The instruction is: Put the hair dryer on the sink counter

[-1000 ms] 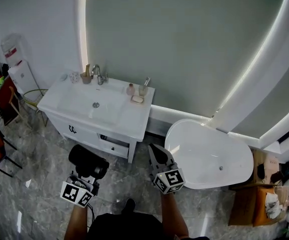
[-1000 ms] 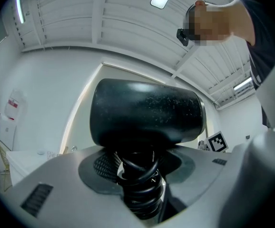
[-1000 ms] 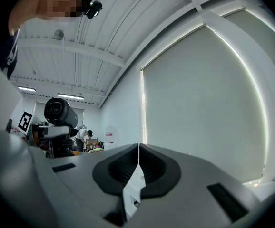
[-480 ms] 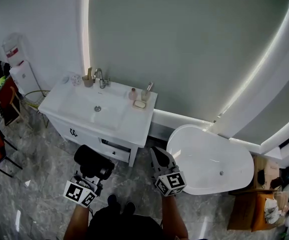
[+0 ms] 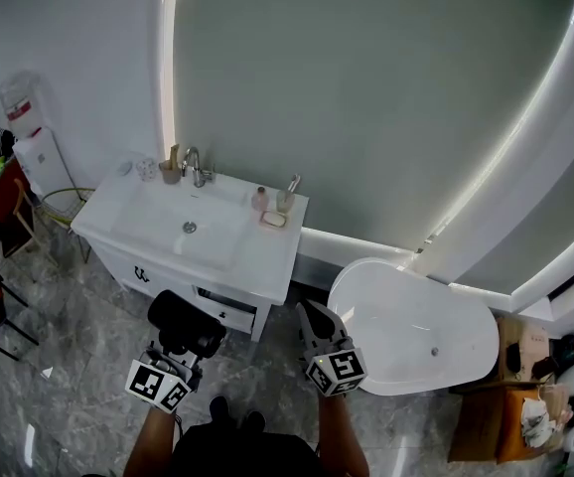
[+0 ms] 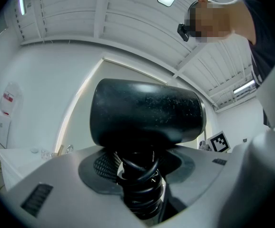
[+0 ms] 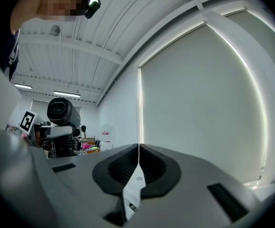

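A black hair dryer (image 5: 183, 324) stands upright in my left gripper (image 5: 179, 354), just in front of the sink cabinet. In the left gripper view its barrel (image 6: 144, 113) fills the middle, and the jaws of that gripper (image 6: 138, 177) are shut on its cord-wrapped handle. The white sink counter (image 5: 260, 249) lies ahead and slightly left, with the basin at its middle. My right gripper (image 5: 313, 312) hovers to the right of the dryer, shut with nothing in it (image 7: 138, 148). The right gripper view also shows the dryer (image 7: 60, 110) from the side.
On the counter stand a faucet (image 5: 194, 163), a cup (image 5: 171, 172), bottles (image 5: 285, 199) and a soap dish (image 5: 272, 219). A white bathtub (image 5: 416, 326) sits to the right. A water dispenser (image 5: 31, 137) and chairs are at the left, a wooden side table (image 5: 510, 410) at the far right.
Both grippers have come a little nearer to the sink cabinet, and the view has shifted with them. The hold on the hair dryer is the same.
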### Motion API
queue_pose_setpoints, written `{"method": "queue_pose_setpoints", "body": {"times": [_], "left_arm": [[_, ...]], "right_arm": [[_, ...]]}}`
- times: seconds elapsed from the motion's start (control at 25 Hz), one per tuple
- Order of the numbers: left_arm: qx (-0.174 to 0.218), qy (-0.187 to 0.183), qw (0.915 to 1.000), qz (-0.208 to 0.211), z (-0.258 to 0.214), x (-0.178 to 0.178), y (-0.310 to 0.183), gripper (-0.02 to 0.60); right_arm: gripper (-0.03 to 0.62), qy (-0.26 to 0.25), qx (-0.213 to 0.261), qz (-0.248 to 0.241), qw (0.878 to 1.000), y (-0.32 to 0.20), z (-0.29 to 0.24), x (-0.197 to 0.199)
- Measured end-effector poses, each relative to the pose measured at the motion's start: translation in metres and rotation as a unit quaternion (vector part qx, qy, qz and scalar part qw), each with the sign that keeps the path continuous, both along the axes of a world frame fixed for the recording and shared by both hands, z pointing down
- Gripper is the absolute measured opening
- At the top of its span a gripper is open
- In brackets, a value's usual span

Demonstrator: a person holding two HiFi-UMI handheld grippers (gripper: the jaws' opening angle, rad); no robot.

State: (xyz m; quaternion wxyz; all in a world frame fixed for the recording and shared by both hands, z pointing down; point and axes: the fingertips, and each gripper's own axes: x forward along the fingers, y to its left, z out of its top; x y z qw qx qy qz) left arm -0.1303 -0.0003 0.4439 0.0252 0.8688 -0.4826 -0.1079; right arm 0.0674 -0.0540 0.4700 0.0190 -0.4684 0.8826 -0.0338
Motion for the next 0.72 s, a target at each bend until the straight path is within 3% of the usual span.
{"method": "queue_pose_setpoints", "body": {"times": [0.72], "left_arm": [[0.000,-0.001,0.9996,-0.029,0.012,0.029,-0.009,0.224]], "right_arm": [[0.029,0.023,-0.003,-0.027,0.999,-0.014,0.018,0.026]]}}
